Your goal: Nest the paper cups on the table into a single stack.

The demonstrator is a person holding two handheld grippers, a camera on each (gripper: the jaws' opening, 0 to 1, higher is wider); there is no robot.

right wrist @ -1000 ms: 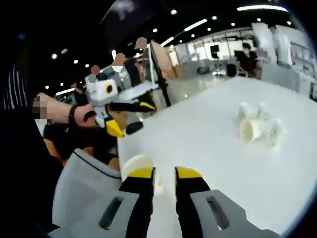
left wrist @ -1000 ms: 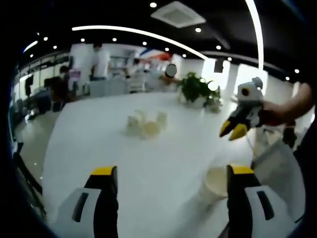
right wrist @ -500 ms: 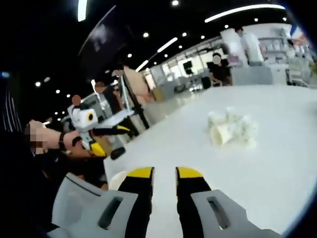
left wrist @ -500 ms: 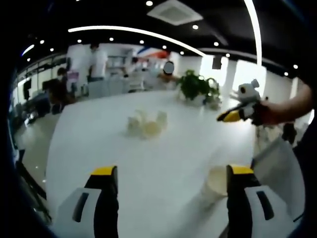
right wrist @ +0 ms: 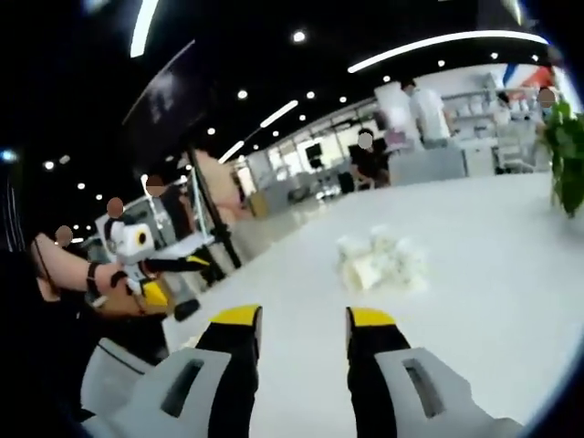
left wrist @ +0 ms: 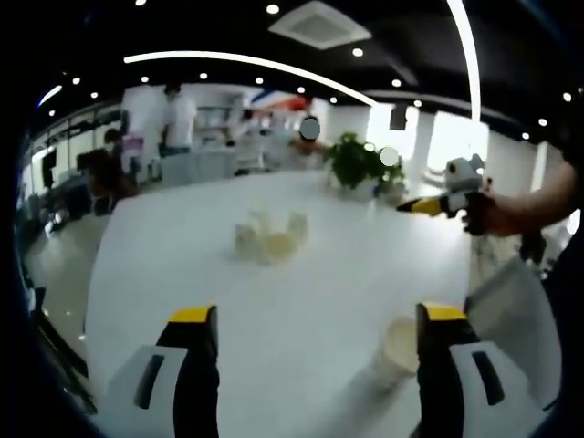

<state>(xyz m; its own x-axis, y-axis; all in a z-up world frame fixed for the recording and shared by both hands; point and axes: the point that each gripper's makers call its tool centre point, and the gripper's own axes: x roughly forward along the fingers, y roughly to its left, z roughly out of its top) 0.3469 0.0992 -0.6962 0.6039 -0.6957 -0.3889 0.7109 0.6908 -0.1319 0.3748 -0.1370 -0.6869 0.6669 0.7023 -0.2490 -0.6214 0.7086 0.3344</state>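
Centrally, cups (left wrist: 270, 239) are lying clustered on the table (left wrist: 328, 283); another cup (left wrist: 398, 349) is standing beside the left gripper (left wrist: 310, 315), gaping and empty. The right gripper (right wrist: 305, 318), part-open, is holding nothing.

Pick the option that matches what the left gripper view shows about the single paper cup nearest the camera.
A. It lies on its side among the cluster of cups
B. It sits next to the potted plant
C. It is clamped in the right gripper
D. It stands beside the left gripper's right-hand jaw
D: the single paper cup stands upright on the table just inside the right-hand jaw of the open left gripper, apart from the cluster of cups.
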